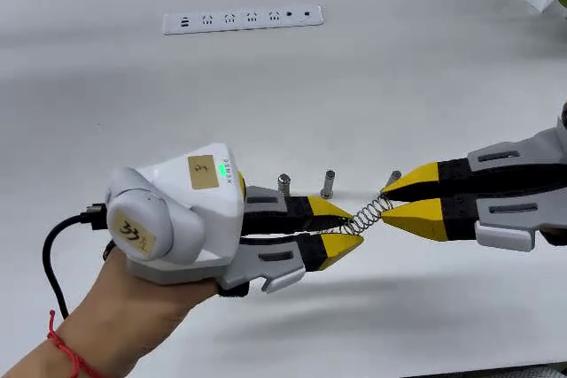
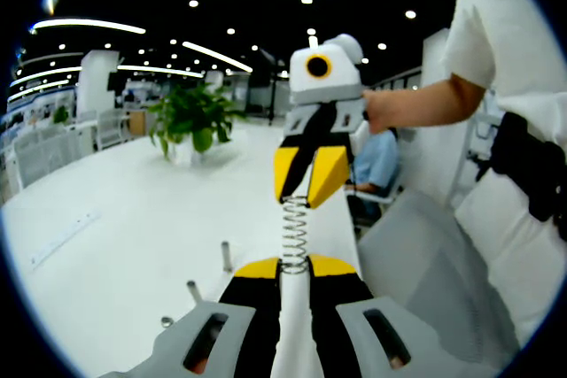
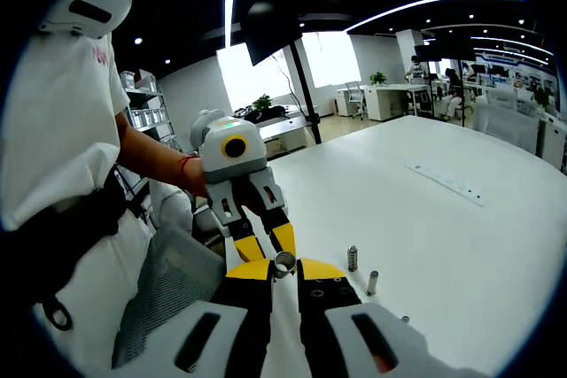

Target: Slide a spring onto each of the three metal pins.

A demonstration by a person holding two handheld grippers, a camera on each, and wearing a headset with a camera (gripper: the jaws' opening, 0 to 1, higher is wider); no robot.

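Spring (image 1: 372, 212) joins left claw (image 1: 354, 228), right claw (image 1: 386, 201); head view shows cable (image 1: 51, 254).

Left gripper (image 2: 294, 265) and right gripper (image 2: 301, 199) each clamp one end of the spring (image 2: 294, 232), near three pins (image 2: 227, 256).

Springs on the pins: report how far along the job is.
Done: the leftmost pin seems to wear a fitted spring, though it is small in the head view. In hand: a second spring is stretched between the left claw and right claw, both shut on its ends. Left: the middle pin and third pin look bare.
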